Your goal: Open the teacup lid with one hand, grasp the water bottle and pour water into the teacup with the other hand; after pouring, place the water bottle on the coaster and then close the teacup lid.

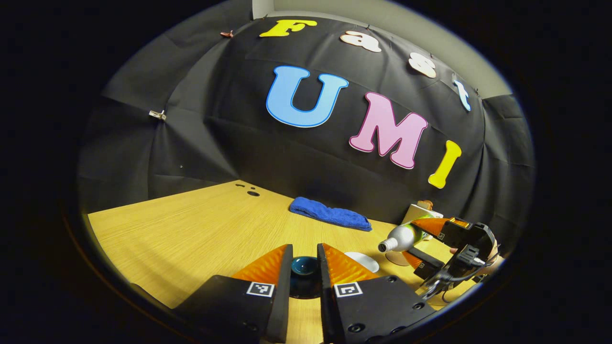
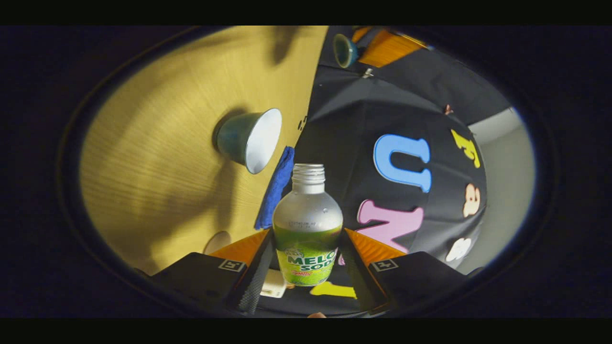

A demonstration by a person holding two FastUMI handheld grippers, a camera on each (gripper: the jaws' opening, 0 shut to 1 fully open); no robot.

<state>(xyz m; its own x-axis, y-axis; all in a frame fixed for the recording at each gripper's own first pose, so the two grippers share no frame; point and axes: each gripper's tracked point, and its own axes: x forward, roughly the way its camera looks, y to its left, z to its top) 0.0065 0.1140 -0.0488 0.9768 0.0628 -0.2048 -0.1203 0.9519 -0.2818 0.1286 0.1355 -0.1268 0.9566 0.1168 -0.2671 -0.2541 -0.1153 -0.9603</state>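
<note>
Right tongs [image 2: 306,258] clamped on the tipped water bottle [image 2: 307,224] (uncapped); left tongs [image 1: 304,270] pinching the teacup lid [image 1: 304,266].

Light wood-grain table [image 1: 191,229] backed by black cloth wall [image 1: 229,134] clipped at left, pale grey wall [image 1: 373,19] above it, blue towel [image 1: 330,213] lying at far table edge.

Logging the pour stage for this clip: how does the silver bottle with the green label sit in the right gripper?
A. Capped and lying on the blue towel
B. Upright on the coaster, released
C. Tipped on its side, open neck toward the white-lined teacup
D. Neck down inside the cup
C: in the left gripper view the silver bottle with the green label lies near-horizontal in the right gripper, its open neck toward the white-lined teacup but short of it.
</note>
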